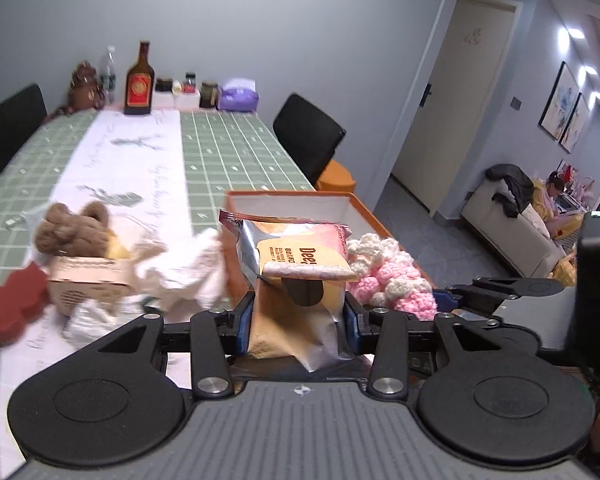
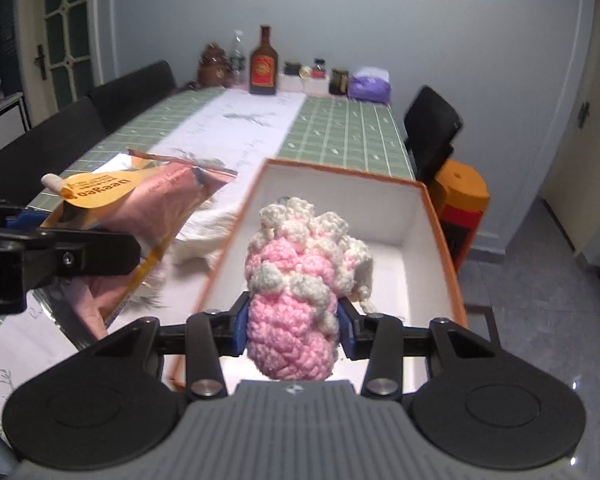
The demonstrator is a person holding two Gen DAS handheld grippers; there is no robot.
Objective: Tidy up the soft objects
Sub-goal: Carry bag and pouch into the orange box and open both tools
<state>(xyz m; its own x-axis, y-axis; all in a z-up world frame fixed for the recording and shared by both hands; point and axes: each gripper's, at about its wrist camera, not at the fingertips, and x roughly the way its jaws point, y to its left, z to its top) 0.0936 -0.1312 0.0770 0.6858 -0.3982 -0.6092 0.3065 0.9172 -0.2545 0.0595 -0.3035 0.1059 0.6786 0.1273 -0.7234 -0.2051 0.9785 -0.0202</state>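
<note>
My left gripper [image 1: 298,318] is shut on a pink and orange foil snack bag [image 1: 296,264], held above the table beside the orange box [image 1: 288,196]. My right gripper [image 2: 294,328] is shut on a pink and white crocheted item [image 2: 300,276], held over the box's white inside [image 2: 396,276]. The crocheted item [image 1: 384,276] also shows in the left wrist view, right of the bag. The snack bag [image 2: 140,208] and left gripper [image 2: 60,256] show at the left of the right wrist view. A brown plush toy [image 1: 72,228], a white cloth [image 1: 180,276] and a small cardboard box [image 1: 88,284] lie on the table to the left.
A red flat piece [image 1: 12,304] lies at the table's left edge. Bottles, jars and a purple tissue pack [image 1: 238,94] stand at the far end of the table [image 1: 228,140]. Black chairs [image 1: 308,136] flank the table. An orange stool [image 2: 460,196] stands right of the box.
</note>
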